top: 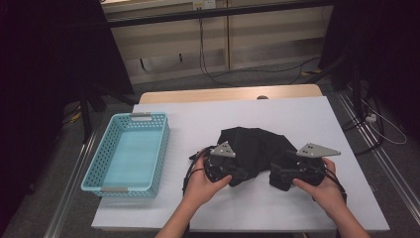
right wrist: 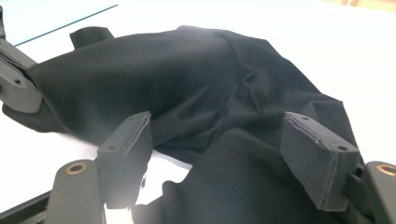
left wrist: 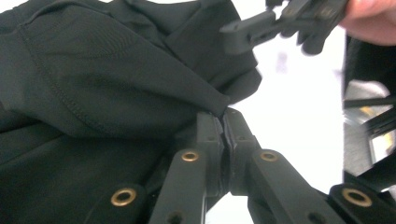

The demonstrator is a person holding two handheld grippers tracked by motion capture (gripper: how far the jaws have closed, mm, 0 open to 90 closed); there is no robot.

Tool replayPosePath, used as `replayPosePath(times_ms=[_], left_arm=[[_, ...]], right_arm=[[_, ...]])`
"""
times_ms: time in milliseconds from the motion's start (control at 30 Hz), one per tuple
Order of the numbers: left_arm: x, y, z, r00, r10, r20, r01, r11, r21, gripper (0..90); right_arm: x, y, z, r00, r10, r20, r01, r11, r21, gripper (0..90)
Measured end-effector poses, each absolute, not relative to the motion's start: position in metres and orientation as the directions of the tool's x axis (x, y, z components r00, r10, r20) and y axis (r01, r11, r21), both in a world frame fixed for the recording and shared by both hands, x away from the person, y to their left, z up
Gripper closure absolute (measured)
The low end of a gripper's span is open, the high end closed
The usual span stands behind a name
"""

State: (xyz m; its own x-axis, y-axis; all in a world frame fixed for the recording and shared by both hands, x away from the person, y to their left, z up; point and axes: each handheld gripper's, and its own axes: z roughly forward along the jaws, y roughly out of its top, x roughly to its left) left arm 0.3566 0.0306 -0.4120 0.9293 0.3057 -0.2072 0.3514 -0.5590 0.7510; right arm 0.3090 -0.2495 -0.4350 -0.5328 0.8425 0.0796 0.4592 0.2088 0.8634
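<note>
White-covered bench (top: 247, 111). Blue basket (top: 128, 151) well left of black garment (top: 255, 146), which lies crumpled mid-bench. Left gripper (left wrist: 223, 122) at garment's left edge, jaws clamped on a fold. Right gripper (right wrist: 219, 149) at garment's right edge, jaws apart, cloth between them, unpinched.

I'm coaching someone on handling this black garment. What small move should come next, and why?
Probably close the right gripper on the cloth: its jaws stand open over the black garment, while the left gripper is already shut on a fold, so a second grip would let both lift it.
</note>
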Motion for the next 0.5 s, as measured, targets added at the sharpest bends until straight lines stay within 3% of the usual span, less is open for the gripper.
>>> replayPosePath(times_ms=[67,100,133,333,500], left_arm=[[0.360,0.034,-0.414,0.925,0.323,-0.199,0.355,-0.549,0.756,78.9],[0.362,0.037,-0.415,0.921,0.336,-0.197,0.360,-0.542,0.759,67.3],[0.364,0.041,-0.414,0.917,0.349,-0.194,0.366,-0.537,0.760,67.3],[0.373,0.062,-0.408,0.887,0.436,-0.153,0.375,-0.486,0.789,36.3],[0.377,0.080,-0.403,0.865,0.484,-0.134,0.381,-0.459,0.802,25.7]], right_arm=[[0.309,-0.249,-0.434,-0.530,0.845,0.070,0.455,0.213,0.865,25.0],[0.310,-0.249,-0.434,-0.530,0.845,0.069,0.452,0.213,0.866,24.9],[0.310,-0.249,-0.434,-0.530,0.845,0.069,0.452,0.213,0.866,24.9],[0.313,-0.240,-0.433,-0.543,0.838,0.060,0.443,0.225,0.868,24.0],[0.317,-0.223,-0.434,-0.576,0.817,0.039,0.433,0.264,0.862,24.1]])
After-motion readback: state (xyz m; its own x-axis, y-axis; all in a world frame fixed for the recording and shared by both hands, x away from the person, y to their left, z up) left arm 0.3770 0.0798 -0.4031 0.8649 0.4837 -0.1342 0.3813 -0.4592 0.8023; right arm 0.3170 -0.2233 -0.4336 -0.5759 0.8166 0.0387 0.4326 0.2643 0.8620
